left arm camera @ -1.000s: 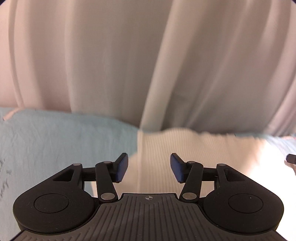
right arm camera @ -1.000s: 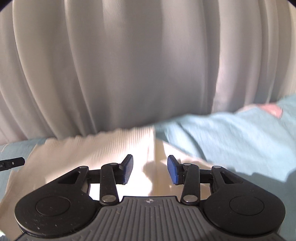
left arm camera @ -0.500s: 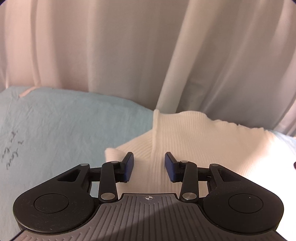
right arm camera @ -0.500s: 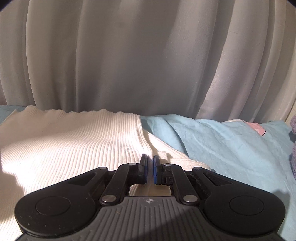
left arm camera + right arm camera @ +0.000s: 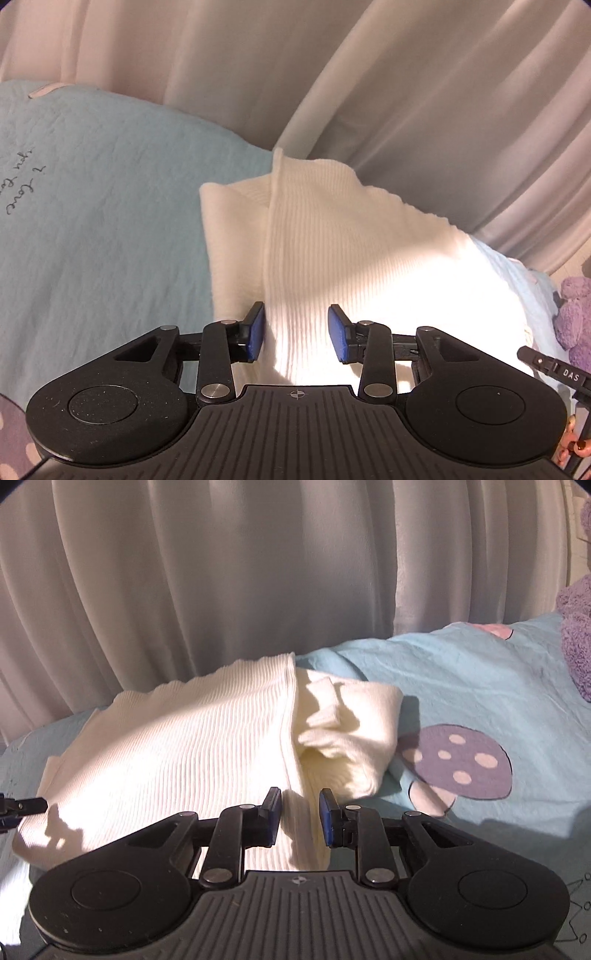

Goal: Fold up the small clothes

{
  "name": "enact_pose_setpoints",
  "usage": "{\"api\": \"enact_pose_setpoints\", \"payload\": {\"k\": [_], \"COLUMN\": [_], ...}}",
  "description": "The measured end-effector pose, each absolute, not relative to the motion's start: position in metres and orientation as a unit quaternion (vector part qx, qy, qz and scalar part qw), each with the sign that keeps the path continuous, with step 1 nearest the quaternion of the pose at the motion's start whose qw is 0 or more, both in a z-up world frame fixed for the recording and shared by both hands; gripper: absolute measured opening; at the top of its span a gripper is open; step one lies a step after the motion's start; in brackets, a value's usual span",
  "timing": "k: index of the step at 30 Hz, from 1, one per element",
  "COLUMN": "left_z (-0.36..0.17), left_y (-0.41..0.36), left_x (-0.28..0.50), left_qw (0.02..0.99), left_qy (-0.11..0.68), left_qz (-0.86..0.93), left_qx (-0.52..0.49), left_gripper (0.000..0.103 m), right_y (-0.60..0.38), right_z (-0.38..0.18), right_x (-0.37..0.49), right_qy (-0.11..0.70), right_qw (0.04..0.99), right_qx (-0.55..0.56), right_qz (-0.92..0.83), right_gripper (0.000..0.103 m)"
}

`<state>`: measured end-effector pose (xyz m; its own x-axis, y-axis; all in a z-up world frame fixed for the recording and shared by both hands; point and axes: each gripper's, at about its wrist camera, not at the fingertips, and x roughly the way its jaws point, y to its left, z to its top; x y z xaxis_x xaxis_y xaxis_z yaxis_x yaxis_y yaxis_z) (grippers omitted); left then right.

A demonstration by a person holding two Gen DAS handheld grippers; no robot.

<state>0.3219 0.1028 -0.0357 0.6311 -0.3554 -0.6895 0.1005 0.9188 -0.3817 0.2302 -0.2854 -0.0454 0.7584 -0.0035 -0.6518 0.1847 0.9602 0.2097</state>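
Observation:
A cream ribbed knit garment (image 5: 332,236) lies on a light blue bedsheet (image 5: 103,221), with a folded-over layer and a seam edge running toward me. It also shows in the right wrist view (image 5: 177,746), with a crumpled sleeve part (image 5: 343,731) at its right side. My left gripper (image 5: 295,334) is open, its blue pads either side of the garment's near edge by the seam. My right gripper (image 5: 300,816) is open, with the garment's near right edge between its pads.
White curtains (image 5: 221,572) hang right behind the bed. The sheet has a purple mushroom print (image 5: 458,760) right of the garment. A purple plush toy (image 5: 576,314) sits at the right. The other gripper's tip (image 5: 22,806) shows at the left edge.
Both grippers dropped toward the garment's near edge, so more of the bed shows. The right gripper was shut half a second ago and is now open. The left one has widened a little.

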Motion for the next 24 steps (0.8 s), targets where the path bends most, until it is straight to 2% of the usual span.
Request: {"api": "enact_pose_setpoints", "payload": {"k": [1,3,7,13,16,18,21,24], "left_z": [-0.035,-0.035,-0.033,-0.035,-0.032,-0.033,-0.041,-0.052], "left_y": [0.102,0.100,0.101,0.110,0.118,0.130,0.146,0.153], "left_x": [0.322,0.321,0.317,0.315,0.313,0.313,0.319,0.327], "left_qw": [0.888,0.887,0.899,0.912,0.908,0.905,0.887,0.856], "left_qy": [0.412,0.418,0.401,0.388,0.380,0.377,0.391,0.413], "left_qz": [-0.128,-0.124,-0.102,-0.068,-0.094,-0.089,-0.084,-0.109], "left_qx": [-0.156,-0.152,-0.145,-0.118,-0.147,-0.177,-0.231,-0.291], "left_gripper": [0.030,0.011,0.007,0.007,0.020,0.041,0.045,0.055], "right_y": [-0.283,-0.277,-0.268,-0.275,-0.274,-0.270,-0.258,-0.234], "right_z": [-0.045,-0.042,-0.040,-0.043,-0.033,-0.025,-0.019,-0.022], "right_x": [0.227,0.223,0.225,0.227,0.224,0.224,0.225,0.231], "right_qy": [0.341,0.333,0.336,0.345,0.326,0.312,0.299,0.309], "right_qw": [0.930,0.934,0.935,0.930,0.937,0.942,0.947,0.945], "right_qx": [0.131,0.123,0.055,0.079,0.081,0.081,0.092,0.108], "right_qz": [-0.049,-0.049,-0.100,-0.096,-0.098,-0.095,-0.069,-0.014], "right_gripper": [0.009,0.009,0.005,0.006,0.007,0.008,0.011,0.011]}}
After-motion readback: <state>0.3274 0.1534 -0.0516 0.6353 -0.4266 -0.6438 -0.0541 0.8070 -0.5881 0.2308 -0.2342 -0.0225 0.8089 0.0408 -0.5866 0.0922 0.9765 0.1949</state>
